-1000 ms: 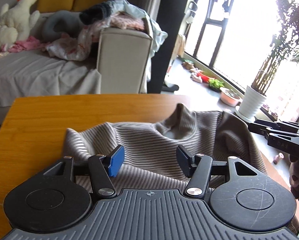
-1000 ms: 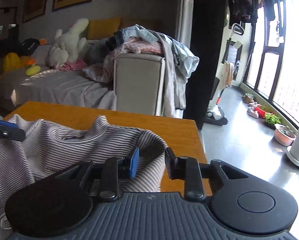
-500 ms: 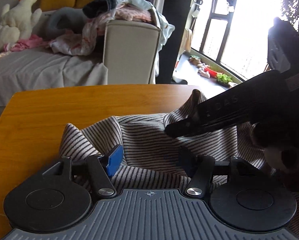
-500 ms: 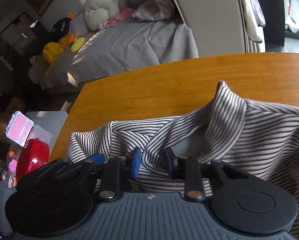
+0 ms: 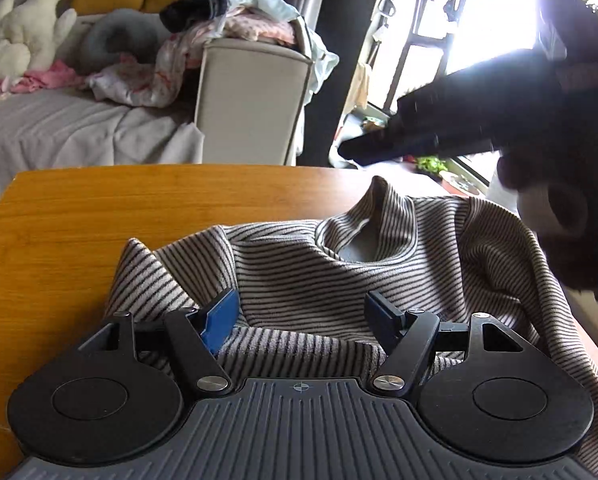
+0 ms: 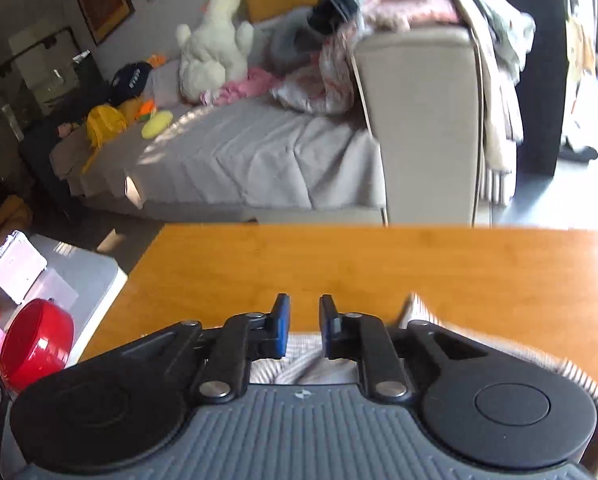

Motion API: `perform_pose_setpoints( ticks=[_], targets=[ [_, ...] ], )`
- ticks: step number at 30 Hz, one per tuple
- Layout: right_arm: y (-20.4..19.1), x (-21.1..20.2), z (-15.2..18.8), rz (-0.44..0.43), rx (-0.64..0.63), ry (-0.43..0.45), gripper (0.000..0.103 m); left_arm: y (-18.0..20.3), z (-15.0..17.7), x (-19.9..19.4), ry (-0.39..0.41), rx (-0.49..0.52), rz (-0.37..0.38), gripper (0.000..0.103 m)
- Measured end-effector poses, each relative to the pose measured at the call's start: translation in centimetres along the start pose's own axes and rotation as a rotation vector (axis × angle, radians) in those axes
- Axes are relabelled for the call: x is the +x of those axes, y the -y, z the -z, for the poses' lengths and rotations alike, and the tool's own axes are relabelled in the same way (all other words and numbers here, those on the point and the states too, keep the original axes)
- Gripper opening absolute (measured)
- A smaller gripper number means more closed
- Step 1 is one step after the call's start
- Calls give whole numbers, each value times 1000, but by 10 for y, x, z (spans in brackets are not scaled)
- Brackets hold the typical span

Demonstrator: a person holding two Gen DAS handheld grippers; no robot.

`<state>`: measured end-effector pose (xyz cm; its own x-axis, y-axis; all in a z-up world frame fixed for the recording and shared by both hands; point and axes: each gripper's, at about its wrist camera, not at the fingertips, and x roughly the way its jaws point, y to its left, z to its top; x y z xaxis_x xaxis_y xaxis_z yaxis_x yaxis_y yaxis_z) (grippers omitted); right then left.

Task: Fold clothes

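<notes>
A grey-and-white striped top (image 5: pixel 299 264) lies crumpled on the wooden table (image 5: pixel 99 216), its collar (image 5: pixel 383 208) standing up. My left gripper (image 5: pixel 303 312) hovers low over its near part. The jaws are opening, and the blue pads (image 5: pixel 221 316) press on nothing, with cloth lying below the gap. My right gripper (image 5: pixel 363 151) shows as a dark blurred shape in the air above the collar, with no cloth hanging from it. In the right wrist view the right gripper (image 6: pixel 301 320) has only a narrow gap between its pads, with nothing in it. The striped top (image 6: pixel 299 360) lies beneath.
Beyond the table's far edge (image 6: pixel 379 226) stands a sofa (image 6: pixel 419 120) heaped with clothes (image 5: pixel 235 24), with a white plush toy (image 6: pixel 215 44) on it. A red bowl (image 6: pixel 35 340) sits on a low white stand at the left. Bright windows and floor plants (image 5: pixel 431 164) are at the right.
My left jaws have spread wider. The right gripper has swung in from the table's right side, dipped to the collar, then lifted off it; its view now faces the sofa.
</notes>
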<state>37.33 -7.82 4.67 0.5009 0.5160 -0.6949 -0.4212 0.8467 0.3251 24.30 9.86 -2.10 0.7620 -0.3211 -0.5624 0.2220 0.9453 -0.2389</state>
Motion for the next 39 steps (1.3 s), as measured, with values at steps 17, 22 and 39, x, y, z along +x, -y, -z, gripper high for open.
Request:
perform_pose_setpoints(
  ticks=[17,22,39],
  targets=[
    [-5,9,-26,61,19,155,5,-10,4,-9,21,-61,17,88],
    [-5,13,-7,92,-38,73,5,-12,3,-7,16,-56,-9,88],
    [-22,20,16,-30,-31,85,41,-11,6,-8,15,-48,-10,91]
  ],
)
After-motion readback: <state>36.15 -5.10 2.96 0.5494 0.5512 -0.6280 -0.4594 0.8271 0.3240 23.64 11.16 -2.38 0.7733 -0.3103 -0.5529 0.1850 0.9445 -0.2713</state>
